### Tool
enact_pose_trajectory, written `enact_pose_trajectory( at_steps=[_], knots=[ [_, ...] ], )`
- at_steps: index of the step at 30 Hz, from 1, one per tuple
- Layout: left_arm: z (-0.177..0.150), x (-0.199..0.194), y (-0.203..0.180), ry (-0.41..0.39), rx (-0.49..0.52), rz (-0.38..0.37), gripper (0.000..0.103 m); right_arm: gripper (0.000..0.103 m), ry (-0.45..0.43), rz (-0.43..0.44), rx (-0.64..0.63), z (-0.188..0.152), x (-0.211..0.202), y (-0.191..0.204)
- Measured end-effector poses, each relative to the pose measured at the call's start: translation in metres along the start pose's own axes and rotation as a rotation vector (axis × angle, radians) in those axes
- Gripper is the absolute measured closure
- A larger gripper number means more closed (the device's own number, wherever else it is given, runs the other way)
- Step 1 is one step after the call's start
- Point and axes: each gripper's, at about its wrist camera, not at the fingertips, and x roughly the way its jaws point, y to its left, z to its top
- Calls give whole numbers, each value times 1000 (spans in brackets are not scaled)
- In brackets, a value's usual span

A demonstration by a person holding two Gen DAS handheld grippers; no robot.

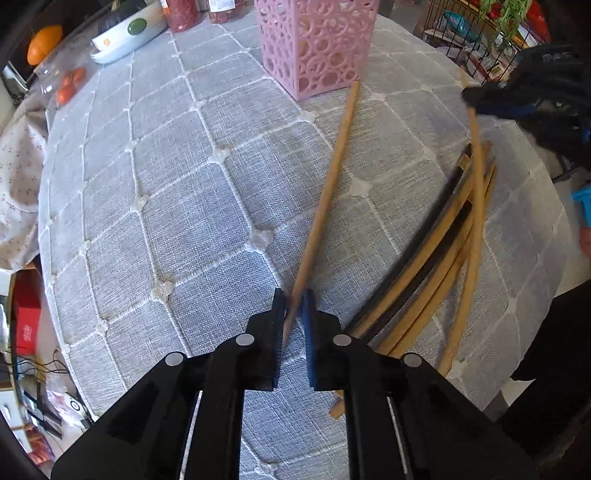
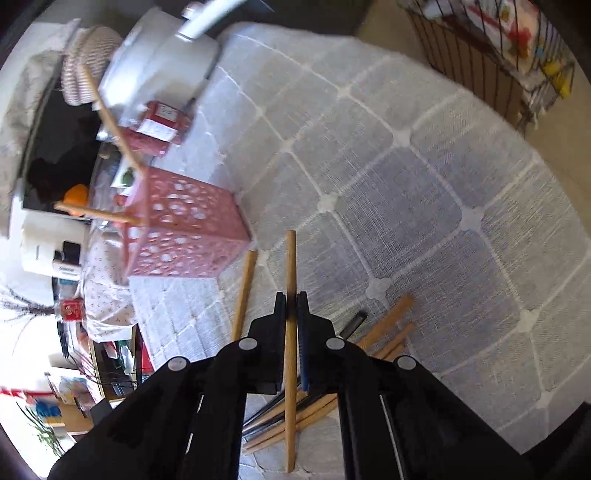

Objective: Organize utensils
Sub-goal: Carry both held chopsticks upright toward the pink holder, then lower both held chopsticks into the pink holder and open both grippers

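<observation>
A pink perforated holder point(image 1: 317, 48) stands at the far side of the round table; in the right wrist view the holder point(image 2: 184, 229) has two wooden chopsticks point(image 2: 110, 110) sticking out of it. My left gripper point(image 1: 294, 308) is shut on one wooden chopstick point(image 1: 332, 177), whose far end lies on the cloth near the holder. My right gripper point(image 2: 291, 306) is shut on another wooden chopstick point(image 2: 291, 258), lifted above a loose pile of wooden and black chopsticks point(image 1: 436, 266). The right gripper point(image 1: 471, 101) also shows at the right edge of the left wrist view.
A grey quilted cloth point(image 1: 184, 184) covers the table. At its far left are a white bowl point(image 1: 125, 33), red jars point(image 1: 183, 14) and tomatoes point(image 1: 70, 85). A wire basket point(image 2: 480, 48) stands beyond the table's far right edge. A white pot point(image 2: 162, 62) sits behind the holder.
</observation>
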Motion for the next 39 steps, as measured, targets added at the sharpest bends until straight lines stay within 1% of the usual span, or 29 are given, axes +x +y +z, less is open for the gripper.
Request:
enact_pose_trajectory(
  at_steps=[1,3,6,10,13,15,22,26,30,33,36,39],
  knots=[
    [-1,-2,-1,-7,-4,-6,94,97,-16,12,-27,-3,-9,4],
    [-6,-16,-8,-53,3,-14,95,97,-51,38,-92,-9,-30,15],
    [-14,-54,-15,-148,23,-33,96,97,-86,54,-177,-17,-53,32],
    [-23,-113,-25,-296,41,-22,98,97,-133,77,-254,-25,-83,49],
    [-15,-148,-29,-399,20,-21,98,97,-170,105,-296,-26,-104,61],
    [-7,-161,-30,-443,2,-27,98,97,-200,117,-321,-25,-116,70],
    [23,-182,-20,-540,-44,-41,98,97,-269,145,-417,-17,-161,103],
    [40,-213,-17,-599,-44,-51,98,97,-315,166,-454,-4,-193,122],
    [62,-246,-13,-670,-62,-69,98,97,-382,175,-494,16,-224,146],
    [80,-262,-10,-718,-78,-58,98,97,-438,151,-531,29,-235,163],
    [100,-268,-6,-745,-97,-58,98,97,-453,127,-564,42,-236,179],
    [119,-265,-3,-751,-116,-53,98,97,-463,103,-586,52,-231,190]
  ],
)
